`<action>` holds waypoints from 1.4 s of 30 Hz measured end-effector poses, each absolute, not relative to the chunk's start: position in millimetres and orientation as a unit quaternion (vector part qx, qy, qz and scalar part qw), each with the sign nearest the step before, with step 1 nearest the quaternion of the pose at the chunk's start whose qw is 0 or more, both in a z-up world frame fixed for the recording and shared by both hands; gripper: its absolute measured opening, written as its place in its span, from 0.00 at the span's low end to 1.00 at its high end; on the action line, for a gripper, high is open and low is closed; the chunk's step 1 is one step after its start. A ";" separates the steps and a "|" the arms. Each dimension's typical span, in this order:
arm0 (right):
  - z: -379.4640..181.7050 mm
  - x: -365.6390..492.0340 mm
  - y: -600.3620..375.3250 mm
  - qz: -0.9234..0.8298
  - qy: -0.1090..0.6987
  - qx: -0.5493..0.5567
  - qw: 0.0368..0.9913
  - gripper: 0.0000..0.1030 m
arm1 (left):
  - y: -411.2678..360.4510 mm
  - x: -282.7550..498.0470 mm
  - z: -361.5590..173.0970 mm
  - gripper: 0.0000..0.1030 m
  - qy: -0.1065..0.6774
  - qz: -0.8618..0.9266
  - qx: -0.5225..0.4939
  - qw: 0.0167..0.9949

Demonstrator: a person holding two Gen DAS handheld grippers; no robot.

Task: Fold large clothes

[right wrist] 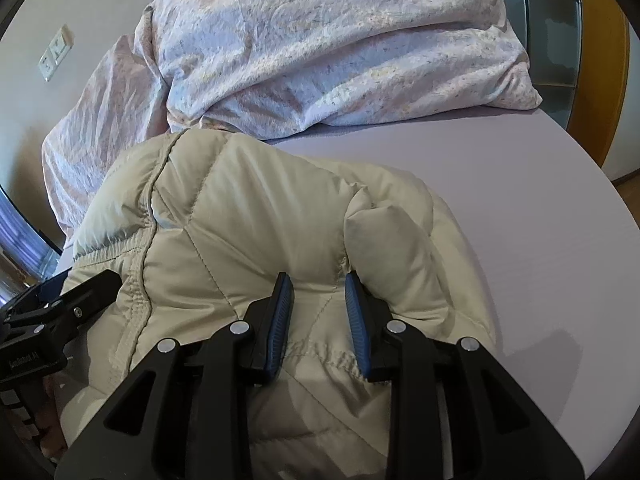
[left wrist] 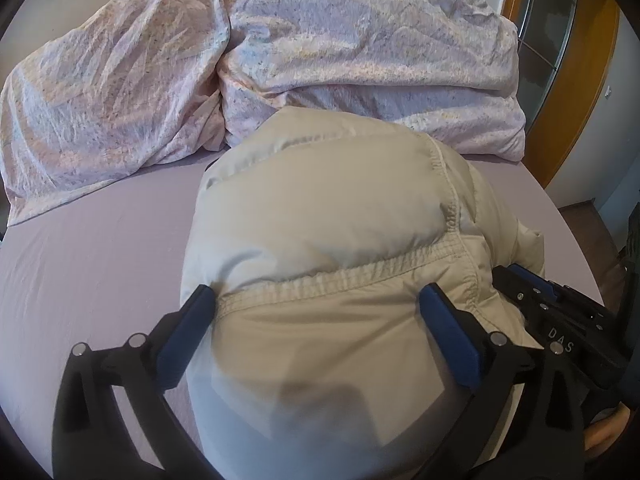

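A cream puffer jacket (left wrist: 328, 216) lies bunched in a thick pile on the lilac bed sheet (left wrist: 100, 248); it also shows in the right wrist view (right wrist: 248, 216). My left gripper (left wrist: 318, 300) is open wide, its blue pads on either side of the jacket's near bulge, by a gathered seam. My right gripper (right wrist: 319, 280) is partly open, its pads pressing into a fold of the jacket, without clamping it. Each gripper shows in the other's view: the right one at the right edge (left wrist: 560, 320), the left one at the left edge (right wrist: 60, 300).
A crumpled pink floral duvet (left wrist: 260, 52) lies across the far side of the bed (right wrist: 320, 48). Bare sheet (right wrist: 540, 240) lies right of the jacket. A wooden-framed glass door (left wrist: 560, 40) stands at the far right. A wall socket (right wrist: 56, 54) is at the left.
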State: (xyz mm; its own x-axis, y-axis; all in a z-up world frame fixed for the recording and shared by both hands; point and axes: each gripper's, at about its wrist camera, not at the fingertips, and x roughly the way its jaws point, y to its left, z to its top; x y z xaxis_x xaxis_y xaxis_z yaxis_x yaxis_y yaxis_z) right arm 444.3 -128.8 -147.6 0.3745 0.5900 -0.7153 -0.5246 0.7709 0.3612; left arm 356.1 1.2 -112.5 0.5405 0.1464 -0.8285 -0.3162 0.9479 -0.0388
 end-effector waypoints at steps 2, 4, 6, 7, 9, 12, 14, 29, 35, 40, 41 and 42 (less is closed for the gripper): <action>-148.1 442.8 -127.2 0.336 0.440 0.030 0.832 0.28 | 1.9 356.4 -115.3 0.98 0.458 0.133 -0.092 0.874; -149.6 440.8 -125.8 0.337 0.430 0.023 0.838 0.28 | 1.5 356.2 -118.4 0.98 0.455 0.134 -0.091 0.876; -151.0 440.3 -125.3 0.337 0.423 0.022 0.841 0.28 | 1.7 356.1 -119.0 0.98 0.455 0.134 -0.091 0.876; -151.5 439.8 -125.3 0.338 0.420 0.021 0.842 0.28 | 1.7 356.0 -120.0 0.98 0.454 0.135 -0.091 0.876; -152.9 438.8 -125.3 0.338 0.414 0.020 0.845 0.28 | 1.9 356.4 -122.7 0.98 0.452 0.137 -0.089 0.877; -154.2 437.7 -124.6 0.337 0.408 0.018 0.848 0.28 | 1.7 357.1 -126.3 0.98 0.449 0.140 -0.084 0.878; -154.5 437.4 -124.3 0.336 0.405 0.018 0.850 0.28 | 1.2 356.7 -127.1 0.98 0.448 0.140 -0.084 0.879; -154.9 434.9 -120.0 0.332 0.391 0.001 0.859 0.28 | -1.0 361.1 -134.5 0.98 0.442 0.149 -0.065 0.882; -119.0 441.9 -127.6 0.313 0.419 0.020 0.852 0.29 | 5.2 353.3 -115.6 0.98 0.439 0.154 -0.071 0.882; -93.3 457.4 -124.0 0.301 0.386 0.033 0.872 0.29 | 15.0 363.0 -99.2 0.98 0.409 0.167 -0.063 0.895; -97.7 463.1 -119.2 0.295 0.393 0.028 0.871 0.29 | 15.0 366.9 -100.2 0.98 0.412 0.170 -0.058 0.894; -103.9 466.7 -116.0 0.288 0.400 0.022 0.870 0.29 | 17.5 374.6 -104.1 0.98 0.417 0.168 -0.059 0.891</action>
